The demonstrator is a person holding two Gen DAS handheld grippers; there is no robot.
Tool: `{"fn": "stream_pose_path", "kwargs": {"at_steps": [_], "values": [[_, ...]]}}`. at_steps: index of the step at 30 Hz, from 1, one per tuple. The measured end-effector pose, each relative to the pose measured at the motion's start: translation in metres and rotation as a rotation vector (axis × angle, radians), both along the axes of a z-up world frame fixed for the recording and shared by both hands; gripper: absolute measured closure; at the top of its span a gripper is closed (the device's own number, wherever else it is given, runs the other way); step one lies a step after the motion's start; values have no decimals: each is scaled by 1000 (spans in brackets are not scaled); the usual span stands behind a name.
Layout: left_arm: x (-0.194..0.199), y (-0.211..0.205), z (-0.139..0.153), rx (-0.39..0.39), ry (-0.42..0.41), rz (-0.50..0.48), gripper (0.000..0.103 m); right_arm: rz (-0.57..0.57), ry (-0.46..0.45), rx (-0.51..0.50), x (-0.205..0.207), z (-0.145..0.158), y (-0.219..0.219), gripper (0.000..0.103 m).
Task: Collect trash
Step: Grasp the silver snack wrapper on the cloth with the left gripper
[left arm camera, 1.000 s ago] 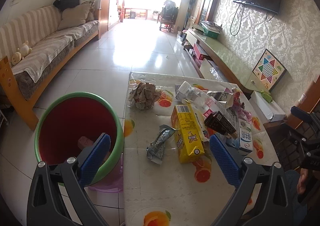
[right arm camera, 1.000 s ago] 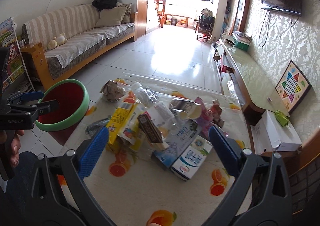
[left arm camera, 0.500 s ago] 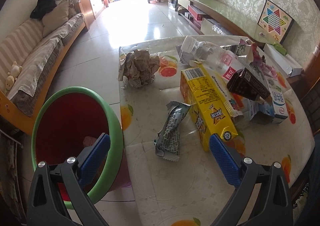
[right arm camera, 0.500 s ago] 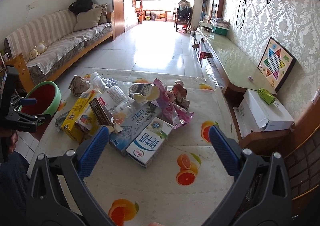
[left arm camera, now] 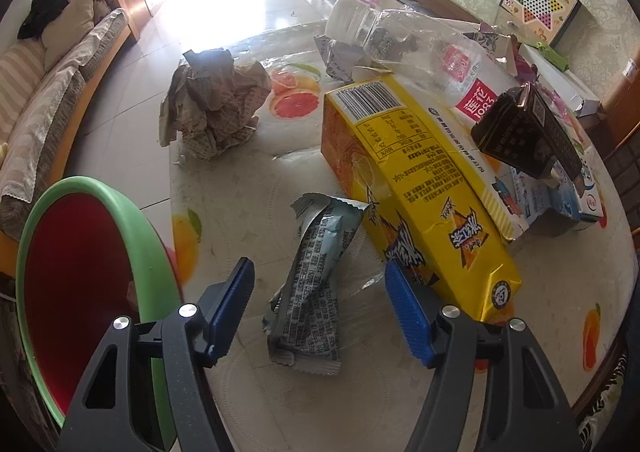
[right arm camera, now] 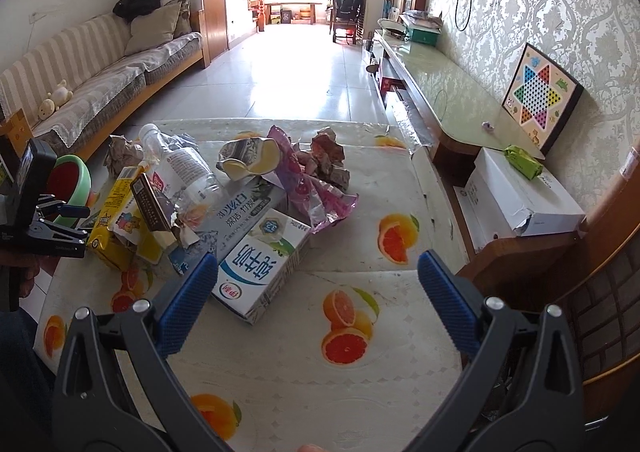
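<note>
My left gripper [left arm camera: 320, 308] is open, its blue pads on either side of a grey snack wrapper [left arm camera: 312, 284] lying flat on the table. A yellow drink carton [left arm camera: 412, 187] lies right of it, a crumpled paper ball [left arm camera: 212, 111] behind. The green-rimmed red bin [left arm camera: 80, 284] stands at the table's left edge. My right gripper [right arm camera: 316, 300] is open and empty above the table, with a white milk carton [right arm camera: 260, 264] just past its left pad. The left gripper [right arm camera: 44, 228] also shows at the far left of the right wrist view.
A clear plastic bottle [left arm camera: 408, 39], a dark small box [left arm camera: 520, 131], a purple wrapper [right arm camera: 312, 187] and more cartons are piled mid-table. The fruit-print tablecloth [right arm camera: 360, 332] covers the table. A sofa [right arm camera: 100, 63] stands left, a low cabinet [right arm camera: 440, 91] right.
My left gripper has dropped down and forward over the grey wrapper and narrowed its opening. My right gripper has moved right and lower, toward the milk carton.
</note>
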State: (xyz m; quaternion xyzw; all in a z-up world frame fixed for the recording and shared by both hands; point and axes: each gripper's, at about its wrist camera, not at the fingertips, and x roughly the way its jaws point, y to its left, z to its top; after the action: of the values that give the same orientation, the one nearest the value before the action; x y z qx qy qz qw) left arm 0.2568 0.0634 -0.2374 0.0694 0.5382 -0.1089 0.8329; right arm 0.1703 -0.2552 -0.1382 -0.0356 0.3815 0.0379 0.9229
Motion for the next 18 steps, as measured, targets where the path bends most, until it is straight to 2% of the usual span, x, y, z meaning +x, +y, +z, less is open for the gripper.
{"fn": "stream_pose_path", "kwargs": {"at_steps": [2,4,5,7,12,18], "values": [[2,1,-5,-27,26,3,51,3,6,-5,2,-4,2,5],[1,0,-12,-22,41,-5,65,8,15,-3,5,-8,3,5],[1,1,-13,-39,43,1,66,9,17,-4,7,-9,3,5],[-1,3,-13,-49,42,13,78,12,13,-9,12,-10,4,5],[-9,9,-9,-73,21,44,86,23,11,-20,26,-15,3,5],[-21,16,12,-83,-42,90,87,58,-17,-56,52,-16,5,5]]}}
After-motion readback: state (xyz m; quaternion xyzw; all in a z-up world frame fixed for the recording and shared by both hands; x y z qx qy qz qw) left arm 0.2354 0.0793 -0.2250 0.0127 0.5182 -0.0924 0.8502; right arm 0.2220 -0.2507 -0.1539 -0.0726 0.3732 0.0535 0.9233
